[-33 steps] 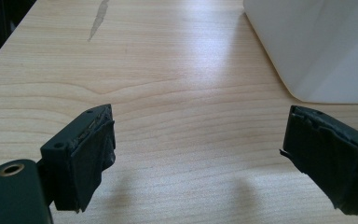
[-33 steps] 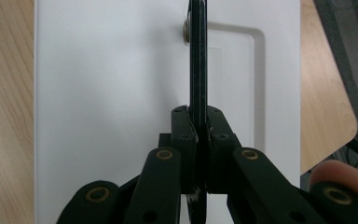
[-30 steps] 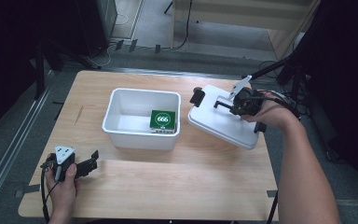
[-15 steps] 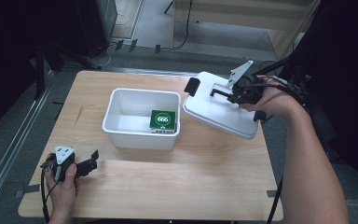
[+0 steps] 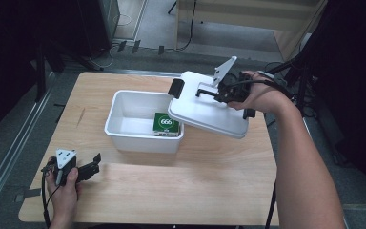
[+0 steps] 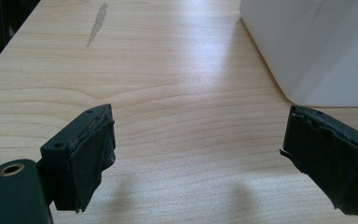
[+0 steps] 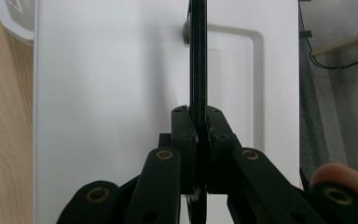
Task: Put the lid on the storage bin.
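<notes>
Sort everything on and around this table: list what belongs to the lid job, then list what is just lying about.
In the job:
- white lid, held up by its black handle
- right gripper, shut on that handle
- white bin, open
- green pack inside the bin

Lying about:
- left gripper, open, resting on the table
- cables on the floor behind the table

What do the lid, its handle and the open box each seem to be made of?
Lid: probably white plastic, smooth with a soft sheen.
Handle: thin, black, probably plastic; metal is possible.
Box: seemingly the same white plastic, with rounded moulded corners.
</notes>
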Demonstrator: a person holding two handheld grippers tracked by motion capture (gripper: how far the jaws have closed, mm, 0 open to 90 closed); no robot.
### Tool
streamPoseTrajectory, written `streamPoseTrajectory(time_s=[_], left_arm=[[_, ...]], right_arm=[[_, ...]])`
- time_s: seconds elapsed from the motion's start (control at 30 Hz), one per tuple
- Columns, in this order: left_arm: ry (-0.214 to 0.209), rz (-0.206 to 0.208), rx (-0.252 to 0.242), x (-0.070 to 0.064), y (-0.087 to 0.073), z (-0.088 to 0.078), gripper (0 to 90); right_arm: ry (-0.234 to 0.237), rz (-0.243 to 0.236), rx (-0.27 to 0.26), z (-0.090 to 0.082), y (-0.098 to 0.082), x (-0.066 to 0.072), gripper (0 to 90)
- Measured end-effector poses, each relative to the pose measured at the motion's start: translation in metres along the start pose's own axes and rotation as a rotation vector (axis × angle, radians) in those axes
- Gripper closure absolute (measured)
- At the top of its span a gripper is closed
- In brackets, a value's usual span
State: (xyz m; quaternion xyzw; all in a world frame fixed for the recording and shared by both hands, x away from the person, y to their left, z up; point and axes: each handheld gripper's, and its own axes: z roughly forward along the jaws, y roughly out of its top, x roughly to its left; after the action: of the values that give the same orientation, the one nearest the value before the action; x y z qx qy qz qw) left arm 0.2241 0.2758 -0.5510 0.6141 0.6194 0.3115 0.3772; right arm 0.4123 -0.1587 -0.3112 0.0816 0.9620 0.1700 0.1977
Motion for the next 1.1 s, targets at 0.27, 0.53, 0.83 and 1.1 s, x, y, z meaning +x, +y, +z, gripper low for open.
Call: streamPoseTrajectory(time_s=[0.27,0.53,0.83,1.1], left_arm=[[-0.001,-0.002,-0.002,0.0,0.0,0.0,9.7],[-0.003,-0.001,0.002,0.0,0.0,0.0,9.7],[-0.006,0.01,0.009,0.0,0.001,0.0,9.7],[-0.007,0.006,0.007,0.0,0.001,0.001,9.7]], right_arm=[[0.032,-0.037,-0.015,0.013,0.024,0.008,85.3],[0.052,-0.065,-0.034,0.024,0.048,0.015,85.3],[0.077,-0.09,-0.041,0.034,0.068,0.022,85.3],[0.094,-0.116,-0.056,0.04,0.089,0.027,85.3]])
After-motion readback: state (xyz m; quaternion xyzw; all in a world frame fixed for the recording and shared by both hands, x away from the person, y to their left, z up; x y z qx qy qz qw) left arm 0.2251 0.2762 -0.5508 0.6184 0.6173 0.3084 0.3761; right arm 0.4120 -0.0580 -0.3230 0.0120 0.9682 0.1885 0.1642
